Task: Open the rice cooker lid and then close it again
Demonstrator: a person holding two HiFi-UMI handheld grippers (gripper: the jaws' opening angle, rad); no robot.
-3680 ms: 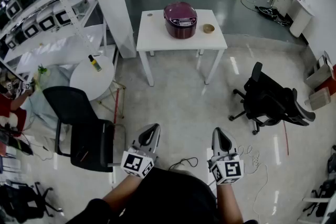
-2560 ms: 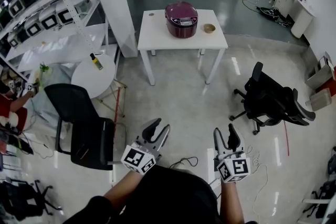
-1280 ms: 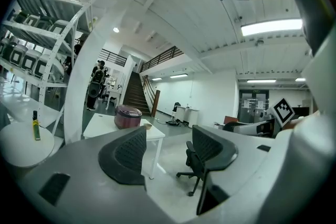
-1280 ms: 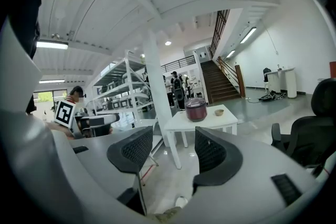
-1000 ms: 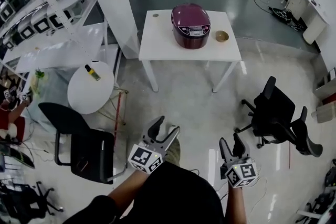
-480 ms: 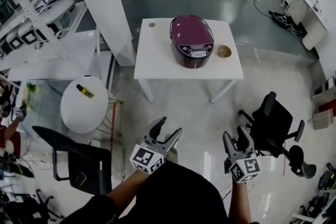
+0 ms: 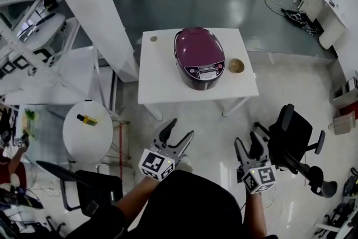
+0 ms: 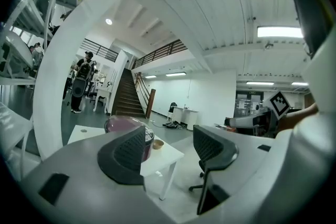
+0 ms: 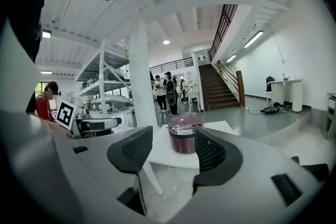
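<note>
Standing on a white square table (image 7: 162,84), a maroon, rounded rice cooker (image 7: 199,57) has its lid down and its control panel facing the person. A small tan bowl (image 7: 236,66) sits just beside it, on the person's right. Both tongs are held low over the pale floor, well apart from the table. The left gripper (image 7: 180,130) and the right gripper (image 7: 247,140) each have their jaws spread, with nothing between them. A black office chair (image 7: 293,140) stands near the right gripper. A round white side table (image 7: 72,137) with a small yellow bottle (image 7: 86,120) on it stands to the left.
</note>
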